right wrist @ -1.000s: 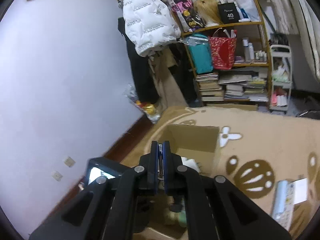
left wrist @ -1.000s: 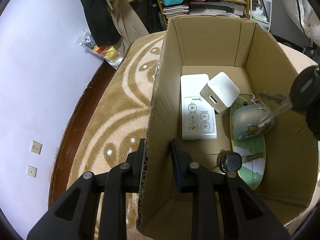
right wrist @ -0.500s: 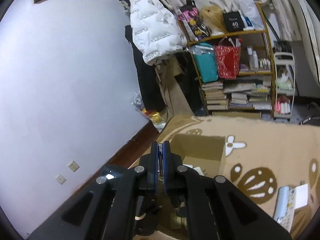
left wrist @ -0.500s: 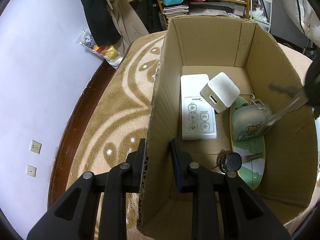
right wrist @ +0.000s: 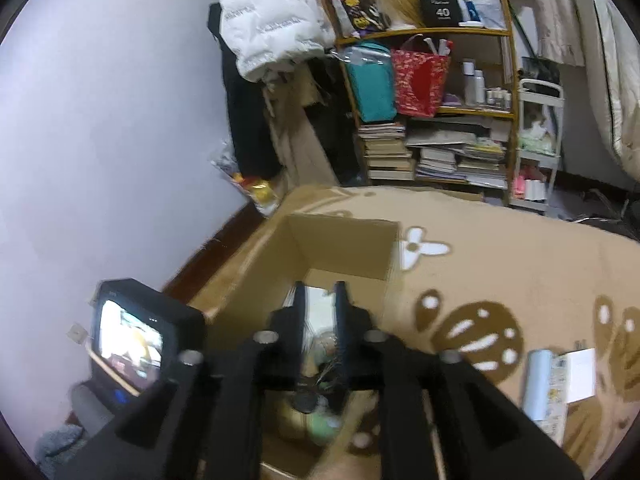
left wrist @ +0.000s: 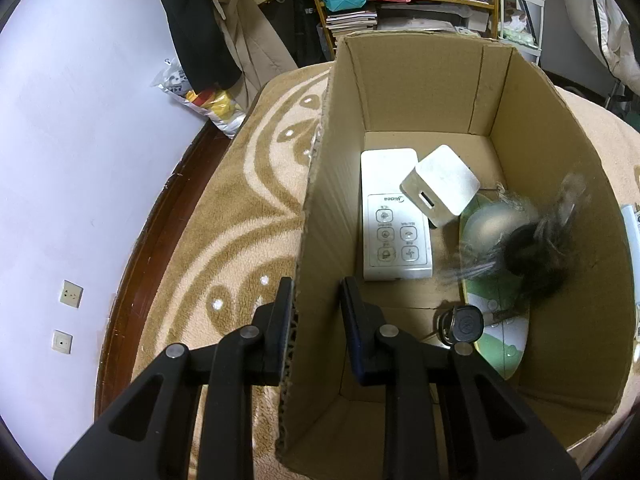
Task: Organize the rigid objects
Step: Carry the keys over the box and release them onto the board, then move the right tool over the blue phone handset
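An open cardboard box [left wrist: 420, 80] stands on a patterned rug. My left gripper [left wrist: 316, 292] is shut on the box's left wall. On the box floor lie a white remote panel [left wrist: 394, 216], a white cube charger [left wrist: 440, 184], a green oval board [left wrist: 500, 344] with a round pouch [left wrist: 484, 228] on it, and a black key [left wrist: 464, 324]. A blurred bunch of keys [left wrist: 532, 248] is in mid-air inside the box. My right gripper [right wrist: 320, 300] hovers over the box [right wrist: 340, 248]; its jaws are opening and nothing is between them.
A beige and brown rug [right wrist: 500, 264] surrounds the box. A pale blue roll and a leaflet [right wrist: 548, 384] lie on it to the right. A cluttered bookshelf [right wrist: 432, 128] and hanging coats stand behind. The white wall and dark skirting [left wrist: 160, 208] run along the left.
My right gripper's jaws have parted and the keys it held have left it, dropping blurred into the box. Its view has tipped downward. The left gripper has not moved.
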The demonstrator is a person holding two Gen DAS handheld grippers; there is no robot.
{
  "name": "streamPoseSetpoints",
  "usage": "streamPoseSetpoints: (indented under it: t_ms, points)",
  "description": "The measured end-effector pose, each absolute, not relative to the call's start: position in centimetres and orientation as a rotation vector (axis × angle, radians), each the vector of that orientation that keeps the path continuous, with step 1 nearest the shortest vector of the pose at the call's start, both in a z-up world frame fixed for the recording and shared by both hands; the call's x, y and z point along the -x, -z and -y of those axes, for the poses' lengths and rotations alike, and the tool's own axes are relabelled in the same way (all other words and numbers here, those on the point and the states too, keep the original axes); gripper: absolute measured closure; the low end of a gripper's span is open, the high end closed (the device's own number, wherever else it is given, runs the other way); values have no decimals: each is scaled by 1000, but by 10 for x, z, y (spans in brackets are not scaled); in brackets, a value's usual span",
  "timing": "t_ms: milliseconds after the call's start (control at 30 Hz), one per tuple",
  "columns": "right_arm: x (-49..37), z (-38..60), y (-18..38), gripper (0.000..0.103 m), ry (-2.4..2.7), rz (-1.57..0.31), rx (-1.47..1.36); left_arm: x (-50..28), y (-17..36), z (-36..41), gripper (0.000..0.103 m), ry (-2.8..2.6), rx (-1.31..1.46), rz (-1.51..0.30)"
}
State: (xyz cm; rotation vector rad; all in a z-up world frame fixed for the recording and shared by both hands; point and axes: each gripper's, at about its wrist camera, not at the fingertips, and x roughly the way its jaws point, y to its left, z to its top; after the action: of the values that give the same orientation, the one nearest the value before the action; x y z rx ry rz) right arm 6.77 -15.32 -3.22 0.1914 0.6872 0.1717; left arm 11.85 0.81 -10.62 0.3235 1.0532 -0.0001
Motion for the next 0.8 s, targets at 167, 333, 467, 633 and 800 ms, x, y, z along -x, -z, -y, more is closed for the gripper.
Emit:
streamPoseSetpoints:
  t_ms: [167,333,467,633,800]
  points:
    - [-65,175,35,9,-45,-692,-126,-118,105,-10,80,3,-319,-1056]
    - [-66,208,43,0,51,-712,-178,-118,106,-10,80,2,-322,-1055]
    - [-67,232,51,0,102,-731,-189,-119,107,-10,80,3,-318,-1056]
    - [-71,256,75,0,170,-828,-190,-119,107,-10,80,3,-319,-1057]
    - [-72,277,105,0,214,-922,-234,-118,107,-10,80,2,-323,-1055]
